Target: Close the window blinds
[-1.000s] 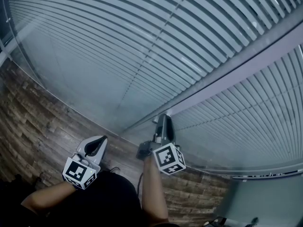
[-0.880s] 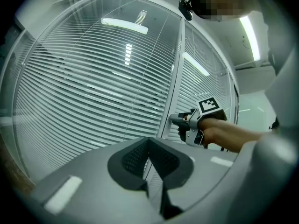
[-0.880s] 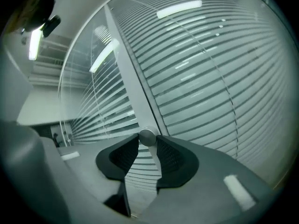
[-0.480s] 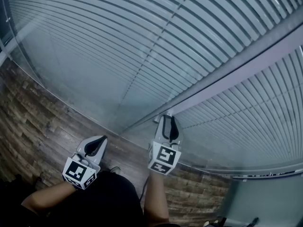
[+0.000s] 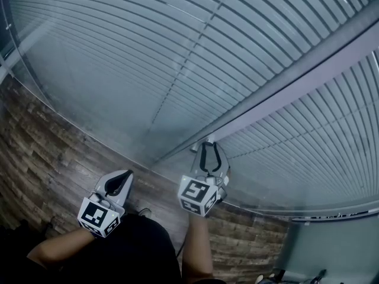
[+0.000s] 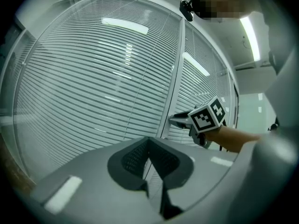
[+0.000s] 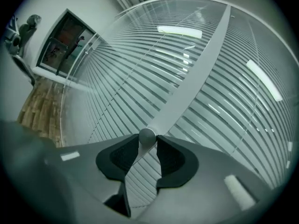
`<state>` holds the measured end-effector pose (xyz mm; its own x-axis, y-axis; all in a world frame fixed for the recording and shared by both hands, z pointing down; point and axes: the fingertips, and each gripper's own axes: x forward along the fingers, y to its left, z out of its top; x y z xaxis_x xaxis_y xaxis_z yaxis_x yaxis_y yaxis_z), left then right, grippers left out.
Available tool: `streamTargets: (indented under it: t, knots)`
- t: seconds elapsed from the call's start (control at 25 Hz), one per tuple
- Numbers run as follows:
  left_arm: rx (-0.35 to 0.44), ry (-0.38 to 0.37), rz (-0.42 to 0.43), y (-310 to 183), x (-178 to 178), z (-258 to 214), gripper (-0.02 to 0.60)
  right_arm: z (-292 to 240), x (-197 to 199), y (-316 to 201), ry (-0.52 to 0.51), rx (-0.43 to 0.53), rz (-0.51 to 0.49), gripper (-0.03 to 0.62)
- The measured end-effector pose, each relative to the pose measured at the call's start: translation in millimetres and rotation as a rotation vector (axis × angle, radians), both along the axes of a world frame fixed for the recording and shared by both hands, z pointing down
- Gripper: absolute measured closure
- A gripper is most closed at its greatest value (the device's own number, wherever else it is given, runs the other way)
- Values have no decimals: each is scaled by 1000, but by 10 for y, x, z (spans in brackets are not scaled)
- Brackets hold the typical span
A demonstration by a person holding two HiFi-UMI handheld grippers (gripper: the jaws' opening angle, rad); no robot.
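The fingers of my right gripper pinch the small round knob on the window frame between the blinds. The fingers of my left gripper are pressed together, empty.

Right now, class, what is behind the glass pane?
Horizontal blind slats fill the far side of the glass pane, with a thin cord running down them. The room beyond is covered by the slats.
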<state>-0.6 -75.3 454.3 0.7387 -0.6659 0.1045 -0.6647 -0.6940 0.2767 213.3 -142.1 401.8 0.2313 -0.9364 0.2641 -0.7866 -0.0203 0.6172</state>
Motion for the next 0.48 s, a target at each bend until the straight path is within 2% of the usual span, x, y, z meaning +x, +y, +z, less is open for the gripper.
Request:
streamTargets:
  t: [0.08,0.16,0.28,0.4,0.48]
  knots:
    - [-4,-1,1,-9,27,-3,580,3,21,-21,-12,-4,-7,467]
    - [-3,-2,3,-14,80,0,580,13,58,-38,-87,13,-16,464]
    - [0,0,10,26,103,-10,580,-45,71,37,-274,89,-10,468]
    - [-7,8,9,12,80,-21,580,-125,88,190,-521,225,16,454]
    - [-16,18,-2,-46,69,-3,580,-112,89,313,-619,290,14,453]
